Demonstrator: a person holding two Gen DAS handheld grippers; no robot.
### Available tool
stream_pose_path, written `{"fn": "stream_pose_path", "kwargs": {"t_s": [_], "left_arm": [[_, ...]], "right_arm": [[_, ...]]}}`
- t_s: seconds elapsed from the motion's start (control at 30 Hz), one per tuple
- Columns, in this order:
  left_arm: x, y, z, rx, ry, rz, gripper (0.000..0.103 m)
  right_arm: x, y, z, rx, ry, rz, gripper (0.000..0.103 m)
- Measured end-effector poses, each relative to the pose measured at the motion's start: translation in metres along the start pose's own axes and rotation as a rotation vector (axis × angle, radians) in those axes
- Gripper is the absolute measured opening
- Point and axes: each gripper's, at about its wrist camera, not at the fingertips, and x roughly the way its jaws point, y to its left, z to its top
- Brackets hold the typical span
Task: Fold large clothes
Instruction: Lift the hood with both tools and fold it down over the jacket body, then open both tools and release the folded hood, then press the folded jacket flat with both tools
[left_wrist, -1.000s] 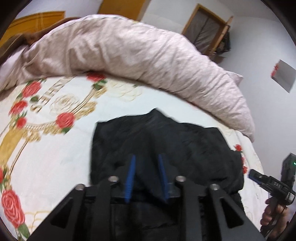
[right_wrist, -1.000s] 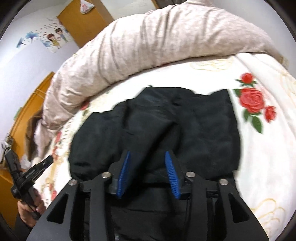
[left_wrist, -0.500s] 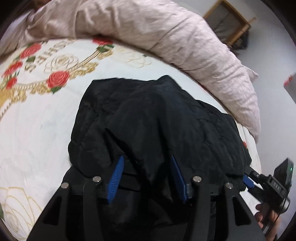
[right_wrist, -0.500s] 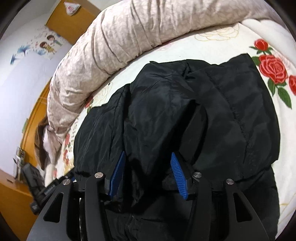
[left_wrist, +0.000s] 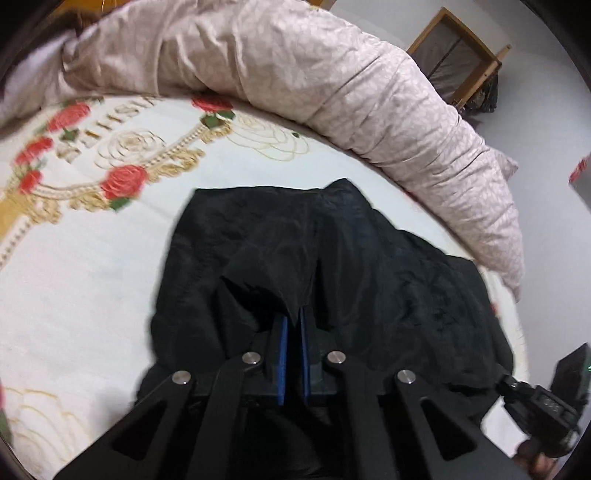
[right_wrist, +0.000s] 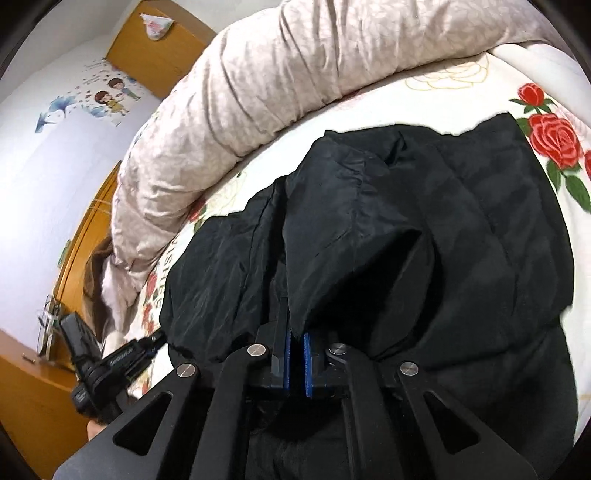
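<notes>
A black padded jacket (left_wrist: 362, 266) lies crumpled on the rose-printed bedsheet (left_wrist: 92, 277). In the left wrist view my left gripper (left_wrist: 293, 317) has its blue pads pressed together on a raised fold of the jacket at its near edge. The right wrist view shows the same jacket (right_wrist: 461, 229), and my right gripper (right_wrist: 296, 334) is shut on another pinched fold of the black fabric near the front. Each gripper appears at the edge of the other's view: the right one (left_wrist: 543, 402) at lower right, the left one (right_wrist: 110, 362) at lower left.
A long rolled pinkish quilt (left_wrist: 332, 74) lies along the far side of the bed behind the jacket. A wooden chair (left_wrist: 458, 55) stands by the wall beyond it. Orange wooden furniture (right_wrist: 22, 398) borders the bed on the left of the right wrist view.
Both grippers have dropped lower onto the jacket's near edge and their jaws, wide apart before, have closed on folds of the black fabric.
</notes>
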Motion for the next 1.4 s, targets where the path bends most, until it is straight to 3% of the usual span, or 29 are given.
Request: {"fn": "stream_pose_path", "kwargs": {"t_s": [0.13,0.33,0.47,0.57,0.67,0.73,0.9,1.07,1.23,1.4], "left_arm": [[0.019,0.019,-0.016,-0.030,0.058,0.027,0.007],[0.020,0.007,-0.017,0.045,0.054,0.061,0.007],[0.002,0.007,-0.018,0.058,0.046,0.044,0.011],[-0.027,0.006,-0.021,0.095,-0.002,0.052,0.012],[-0.051,0.000,-0.016,0.110,-0.061,0.026,0.015],[-0.053,-0.014,-0.007,0.128,-0.077,-0.013,0.024],[-0.011,-0.055,0.001,0.214,-0.010,-0.061,0.028],[0.036,-0.059,-0.029,0.267,0.077,-0.016,0.029],[0.046,-0.048,-0.042,0.269,0.052,-0.027,0.029],[0.042,-0.050,-0.035,0.260,0.079,-0.021,0.029]], "right_arm": [[0.028,-0.021,-0.022,0.050,0.061,-0.047,0.004],[0.032,-0.012,-0.015,-0.002,0.076,-0.091,0.005],[0.019,-0.006,-0.014,-0.003,0.085,-0.100,0.015],[-0.008,0.003,-0.014,-0.057,0.044,-0.095,0.036],[-0.033,0.014,-0.004,-0.118,-0.037,-0.119,0.037],[-0.037,0.020,0.012,-0.152,-0.084,-0.137,0.037],[-0.005,0.019,0.034,-0.209,-0.087,-0.210,0.037],[0.036,-0.004,0.008,-0.304,-0.008,-0.326,0.037],[0.043,-0.007,-0.011,-0.407,-0.050,-0.379,0.037],[0.040,-0.001,0.001,-0.379,-0.025,-0.396,0.037]]}}
